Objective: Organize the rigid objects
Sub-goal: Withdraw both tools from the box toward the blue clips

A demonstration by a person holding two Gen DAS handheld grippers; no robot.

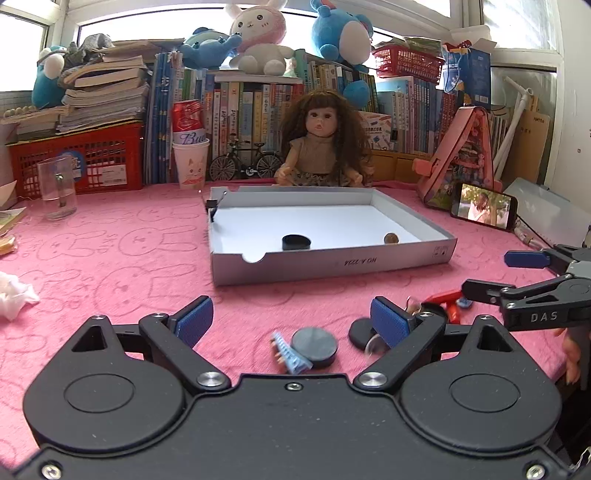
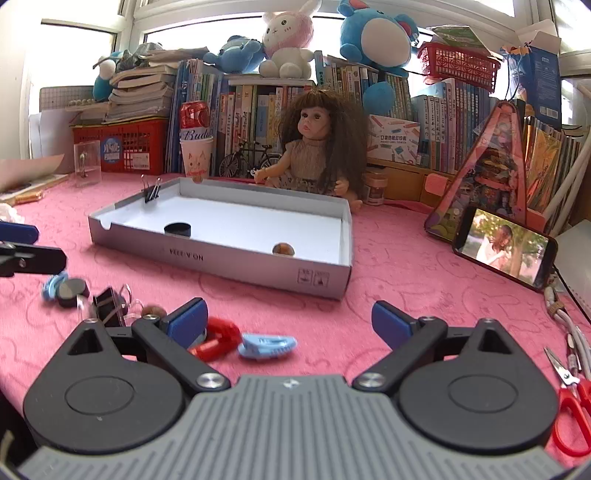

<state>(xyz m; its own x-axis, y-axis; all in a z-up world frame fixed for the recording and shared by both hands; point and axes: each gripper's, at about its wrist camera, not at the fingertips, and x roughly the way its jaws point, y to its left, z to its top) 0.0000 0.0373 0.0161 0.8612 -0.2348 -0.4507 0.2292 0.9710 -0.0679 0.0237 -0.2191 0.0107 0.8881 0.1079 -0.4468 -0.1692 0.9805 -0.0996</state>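
Left wrist view: box lid (image 1: 369,266) on pink cloth held only a black puck (image 1: 296,242), a brown nut (image 1: 390,238), plus a binder clip (image 1: 213,205) on its rim. Approx. half a dozen items were left outside: dark disc (image 1: 314,347), blue hair clip (image 1: 290,356), red piece (image 2: 218,338). Left gripper (image 1: 291,323) and right gripper (image 2: 290,321) both stood wide, empty.

I see bright windows (image 1: 155,22) at twelve o'clock, washing daylight in. A pink cloth covers the surface (image 1: 110,258); books (image 1: 251,107) line the back.
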